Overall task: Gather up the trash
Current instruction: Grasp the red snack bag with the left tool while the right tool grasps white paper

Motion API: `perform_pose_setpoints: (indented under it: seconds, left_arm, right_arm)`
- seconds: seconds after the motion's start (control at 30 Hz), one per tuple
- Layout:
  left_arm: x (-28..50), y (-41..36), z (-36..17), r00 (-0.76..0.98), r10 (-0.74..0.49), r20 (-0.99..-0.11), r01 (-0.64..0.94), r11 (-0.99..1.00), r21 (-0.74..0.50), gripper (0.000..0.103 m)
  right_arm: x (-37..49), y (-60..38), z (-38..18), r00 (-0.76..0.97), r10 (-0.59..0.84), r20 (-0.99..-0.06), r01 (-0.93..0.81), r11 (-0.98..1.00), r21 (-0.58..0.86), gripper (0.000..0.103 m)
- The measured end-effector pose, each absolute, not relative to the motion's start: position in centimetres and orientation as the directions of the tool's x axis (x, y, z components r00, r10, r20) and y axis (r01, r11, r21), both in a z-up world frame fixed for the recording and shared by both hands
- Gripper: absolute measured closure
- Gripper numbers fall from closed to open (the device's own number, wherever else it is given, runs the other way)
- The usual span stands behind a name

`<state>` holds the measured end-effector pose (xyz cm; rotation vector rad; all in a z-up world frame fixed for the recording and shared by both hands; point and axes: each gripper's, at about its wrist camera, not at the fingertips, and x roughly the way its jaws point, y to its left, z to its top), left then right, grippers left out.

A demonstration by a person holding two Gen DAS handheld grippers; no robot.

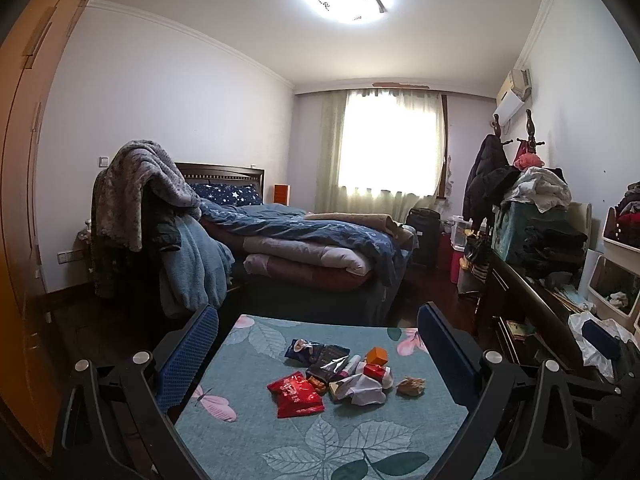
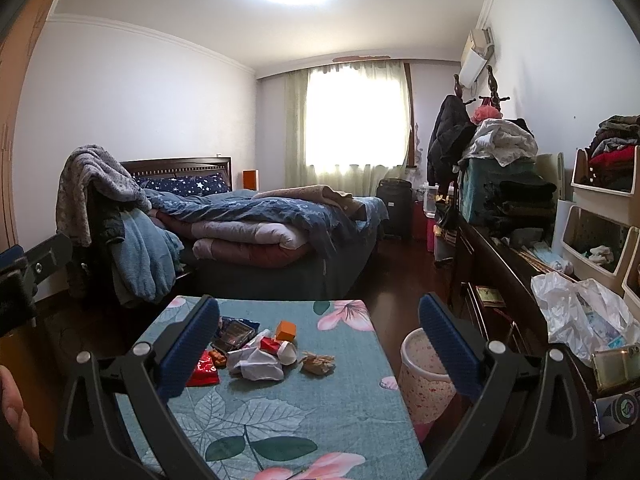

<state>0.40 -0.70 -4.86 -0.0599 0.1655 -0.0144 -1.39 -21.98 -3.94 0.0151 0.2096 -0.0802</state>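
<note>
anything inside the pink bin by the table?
Cannot tell. In the right wrist view the bin shows only its rim and a strip of inner wall; the right gripper finger covers part of the mouth, and the bottom is hidden.

pink bin (image 2: 420, 384) partly hidden, red wrapper (image 2: 204, 372) perhaps half covered

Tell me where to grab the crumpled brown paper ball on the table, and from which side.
Take the brown paper ball across its middle, coming straight down with the right gripper. It lies alone on the table, right of the wrapper pile, so both fingers should have room; its crumpled lump likely compresses.
</note>
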Motion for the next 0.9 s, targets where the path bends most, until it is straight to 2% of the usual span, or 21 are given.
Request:
perform_pose_setpoints:
  seconds: [0.47, 0.63, 0.9]
  left_arm:
    - [1.3, -1.5, -3.7, 0.981, 0.003, -0.192, -0.012, 0.999, -0.046, 0.004]
    - [5.0, -0.2, -6.4, 0.951, 0.063, -0.302, -0.075, 0.997, -0.026, 0.004]
    - [11.5, 0.8, -12.8, 0.872, 0.071, -0.484, -0.086, 0.996, -0.008, 0.004]
  right_arm:
    - [-0.2, -21.9, -4.4, 0.972, -0.068, -0.224, 0.071, 0.997, 0.006, 0.003]
    - [2.7, -22.0, -6.8, 0.95, -0.062, -0.305, 0.066, 0.998, 0.003, 0.003]
    - [8.9, -21.8, -12.5, 0.889, -0.033, -0.457, 0.03, 0.999, -0.013, 0.003]
